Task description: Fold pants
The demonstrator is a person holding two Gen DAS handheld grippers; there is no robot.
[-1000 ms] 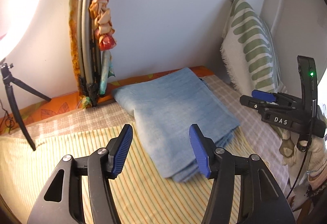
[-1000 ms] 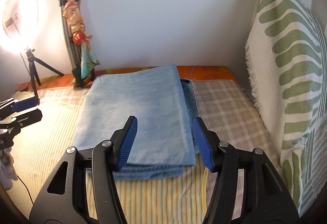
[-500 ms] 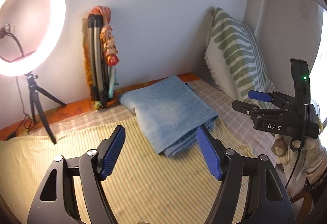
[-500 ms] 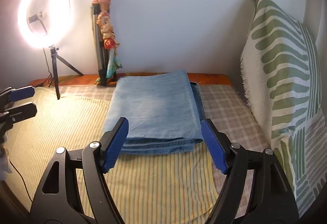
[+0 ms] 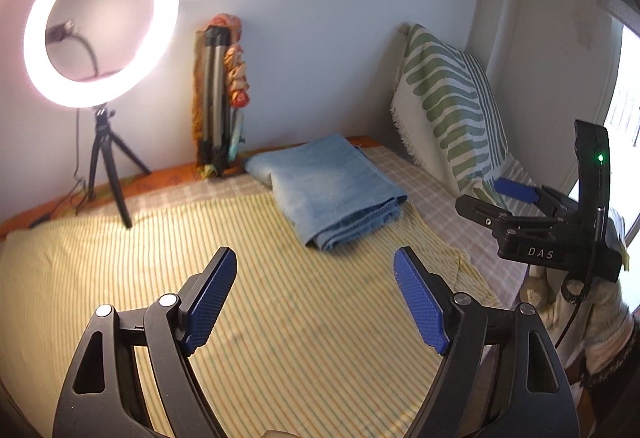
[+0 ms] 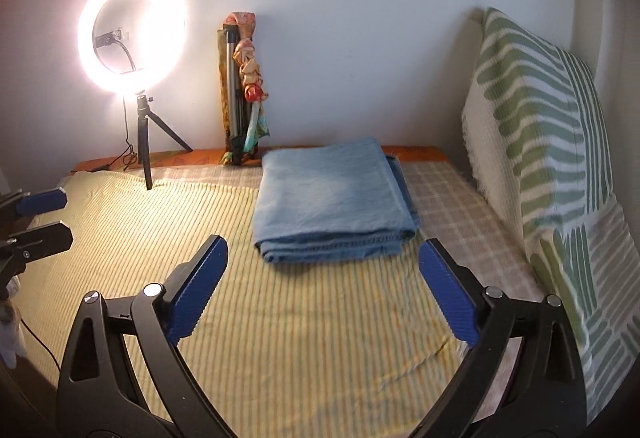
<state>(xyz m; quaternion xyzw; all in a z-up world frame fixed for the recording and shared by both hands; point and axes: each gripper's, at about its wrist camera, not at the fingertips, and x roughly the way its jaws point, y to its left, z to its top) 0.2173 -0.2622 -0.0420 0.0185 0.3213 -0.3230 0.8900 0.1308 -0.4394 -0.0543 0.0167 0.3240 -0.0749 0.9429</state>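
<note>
Left gripper (image 5: 315, 266): jaws spread and opening, nothing between them.
Right gripper (image 6: 323, 254): jaws spread wide and opening, nothing between them.
Folded light-blue denim pants (image 6: 334, 194): lying beyond both grippers on the yellow striped bedspread (image 6: 280, 318), apart from the jaws.
Green-patterned cushion (image 6: 552, 142): upright at the right.
Glowing ring light (image 5: 100, 22): far left on a tripod.
</note>
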